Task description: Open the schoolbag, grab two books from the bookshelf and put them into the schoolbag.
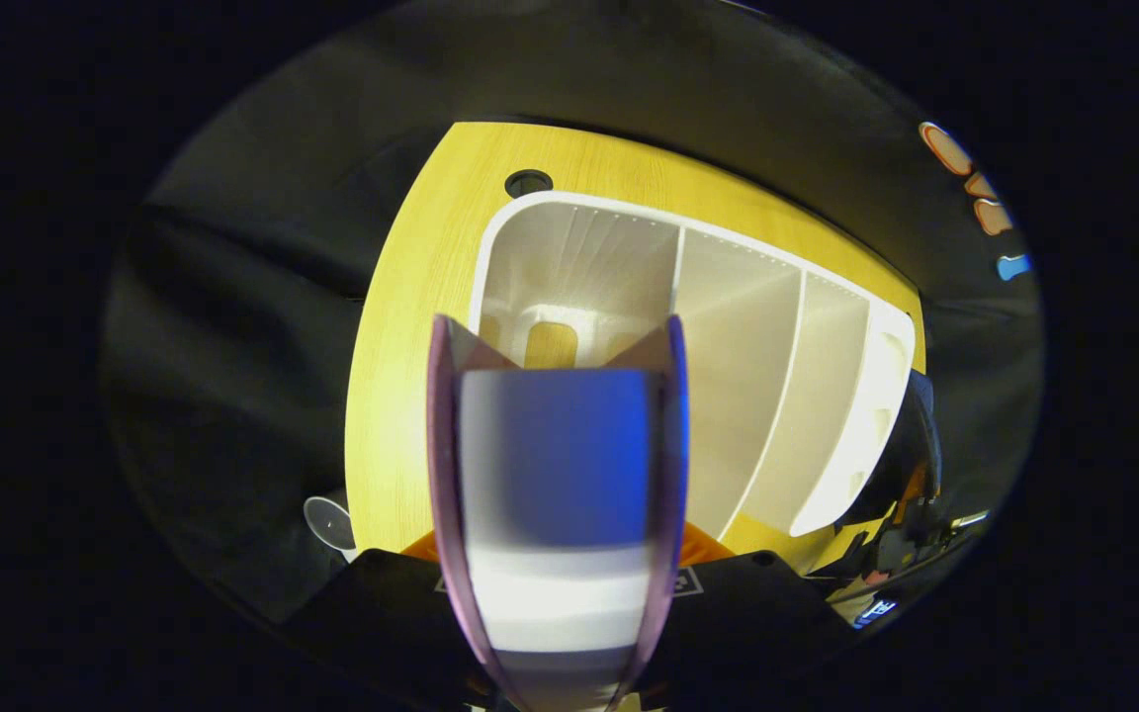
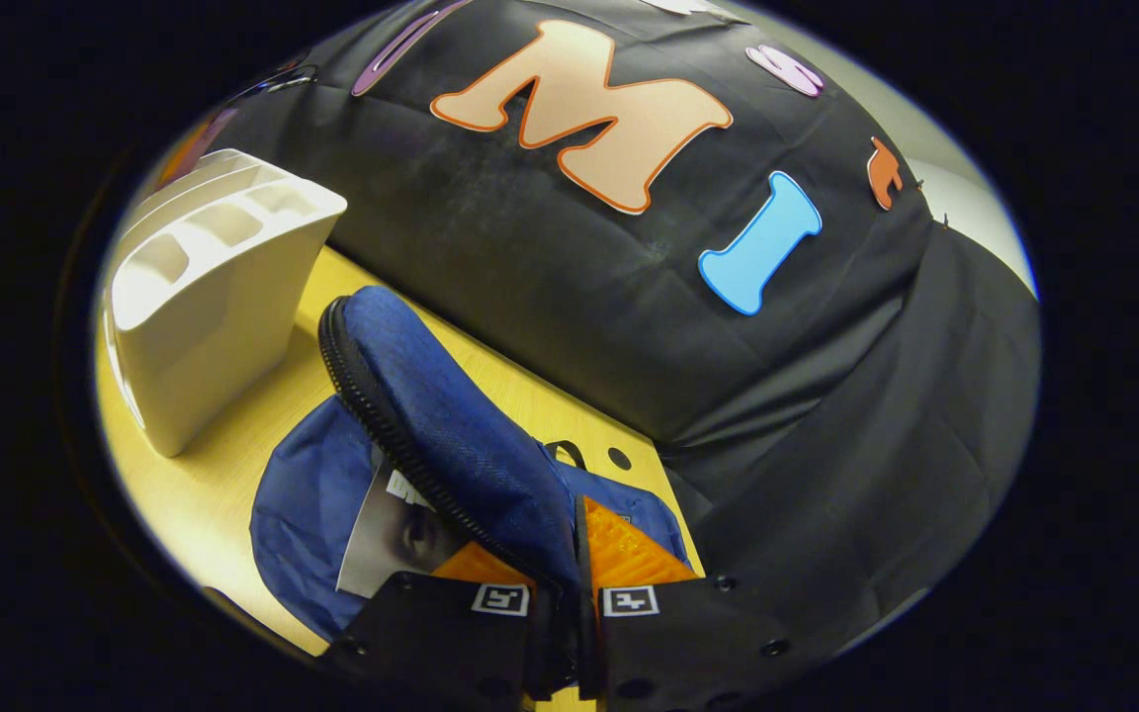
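The blue denim-like fabric schoolbag lies on the yellow wood-grain worktop just beside the white plastic divided bookshelf; its zipped flap is lifted upright, pinched at the edge by the right gripper, whose fingers are closed together on the fabric, apparently to keep the mouth open for loading; inside the opening a book with a grey photographic cover already lies flat, so one of the two seems to be in.

In the left gripper view, a thin book with a blue and white cover and purplish edges stands upright in the left gripper, clamped between its fingers at the lower end; it is held above the bookshelf, whose compartments below look empty, which suggests the second book has been lifted clear and next needs carrying across to the held-open bag; keeping it edge-on should help it slip past the flap.
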`<state>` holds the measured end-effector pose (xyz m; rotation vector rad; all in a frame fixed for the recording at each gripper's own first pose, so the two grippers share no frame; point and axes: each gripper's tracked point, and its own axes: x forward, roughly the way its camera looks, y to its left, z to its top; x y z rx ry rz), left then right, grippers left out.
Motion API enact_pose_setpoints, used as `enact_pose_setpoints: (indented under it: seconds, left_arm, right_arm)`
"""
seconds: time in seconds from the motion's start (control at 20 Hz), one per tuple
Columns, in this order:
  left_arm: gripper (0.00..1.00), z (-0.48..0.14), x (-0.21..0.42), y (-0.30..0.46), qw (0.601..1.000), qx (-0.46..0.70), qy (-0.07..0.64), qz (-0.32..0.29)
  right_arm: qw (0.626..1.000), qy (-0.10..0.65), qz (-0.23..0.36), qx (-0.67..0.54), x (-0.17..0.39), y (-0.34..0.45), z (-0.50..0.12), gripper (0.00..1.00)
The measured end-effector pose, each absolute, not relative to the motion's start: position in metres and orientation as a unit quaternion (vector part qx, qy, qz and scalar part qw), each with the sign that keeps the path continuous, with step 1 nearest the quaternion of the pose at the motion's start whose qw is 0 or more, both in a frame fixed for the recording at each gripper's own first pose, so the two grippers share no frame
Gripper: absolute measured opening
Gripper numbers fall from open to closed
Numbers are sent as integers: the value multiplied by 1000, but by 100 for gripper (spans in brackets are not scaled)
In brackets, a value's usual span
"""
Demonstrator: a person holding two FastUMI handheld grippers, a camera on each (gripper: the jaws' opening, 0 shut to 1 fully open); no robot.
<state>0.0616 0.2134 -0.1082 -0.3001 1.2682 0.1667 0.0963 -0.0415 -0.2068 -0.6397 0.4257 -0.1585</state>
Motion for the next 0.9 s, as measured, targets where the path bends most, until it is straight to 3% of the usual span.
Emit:
enact_pose_setpoints:
  seconds: [0.15, 0.5, 0.9]
  left_arm:
    - [40, -77, 36, 206, 789, -153, 588, 92]
    - [40, -12, 0, 182, 822, -100, 551, 106]
    - [40, 21, -11, 86, 845, -103, 522, 44]
  right_arm:
    - [927, 205, -68, -305, 95, -43, -207, 16]
    - [932, 195, -47, -302, 98, -49, -201, 16]
    - [940, 186, -31, -283, 92, -57, -194, 13]
